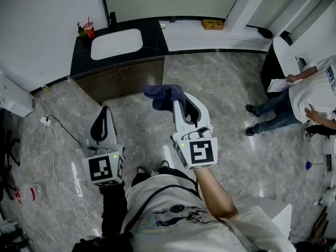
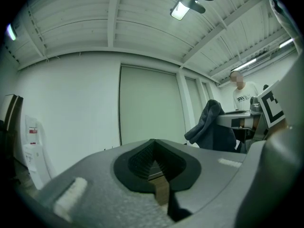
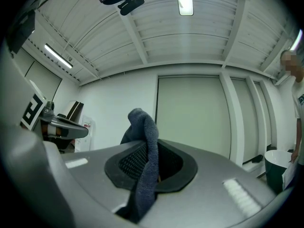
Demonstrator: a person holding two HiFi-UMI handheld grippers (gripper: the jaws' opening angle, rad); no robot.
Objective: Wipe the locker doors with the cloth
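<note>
Right gripper view shows us the right gripper (image 3: pixel 151 161) pinching a dark blue cloth (image 3: pixel 144 123), one fold rising above the pressed jaws and a tail trailing back toward the camera. In the left gripper view we see the left gripper (image 2: pixel 155 163) with its jaws together on nothing, the cloth hanging off to its right. From the head view we find both grippers side by side above the marble floor (image 1: pixel 226 88), facing a black counter (image 1: pixel 152 33) with a white sink (image 1: pixel 116 43).

A washroom: sink (image 1: pixel 116 43) in a dark counter (image 1: pixel 153 34).
</note>
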